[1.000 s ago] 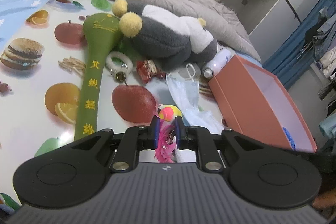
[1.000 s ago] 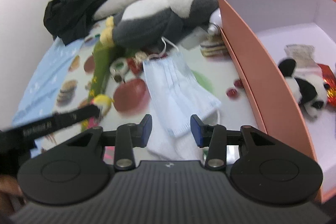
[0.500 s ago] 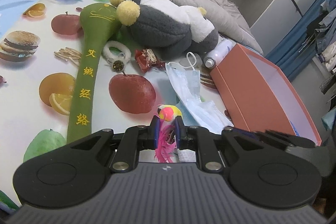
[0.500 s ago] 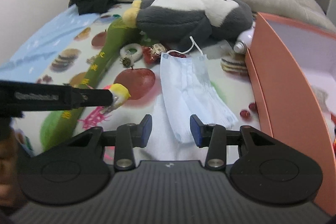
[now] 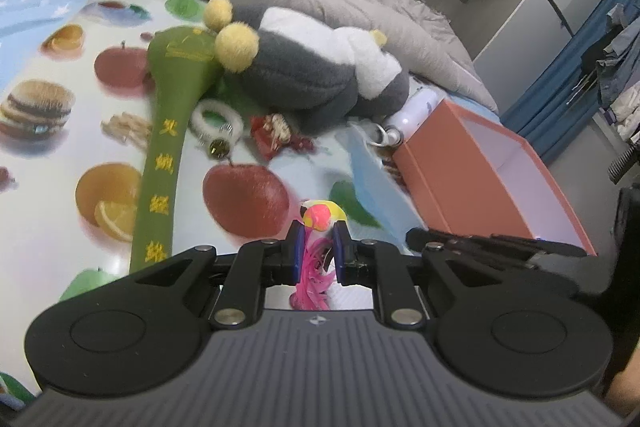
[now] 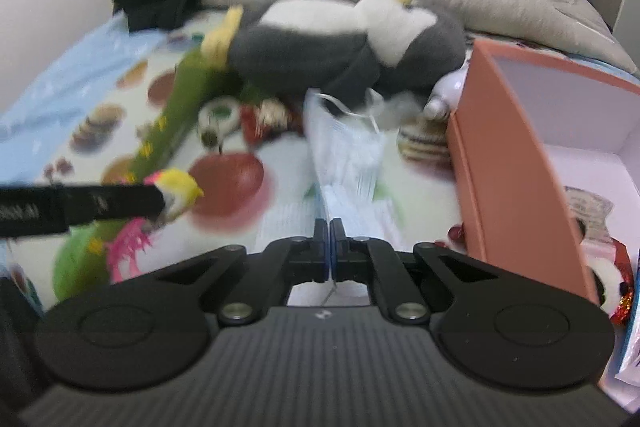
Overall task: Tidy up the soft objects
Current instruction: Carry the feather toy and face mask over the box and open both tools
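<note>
Pinching the face mask (image 6: pixel 352 163) lying beside the orange box (image 6: pixel 508 163), we are clamping our right gripper (image 6: pixel 329 231) on its edge, lifting gently, while our left gripper (image 5: pixel 317 245) is gripping the feathered toy (image 5: pixel 320 217).

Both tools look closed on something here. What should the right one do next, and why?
Probably lift and carry toward the orange box. The right tool has just closed, its jaws pinching the near edge of the blue face mask, which otherwise lies flat on the fruit-print cloth. The left tool holds the pink feathered toy.
</note>
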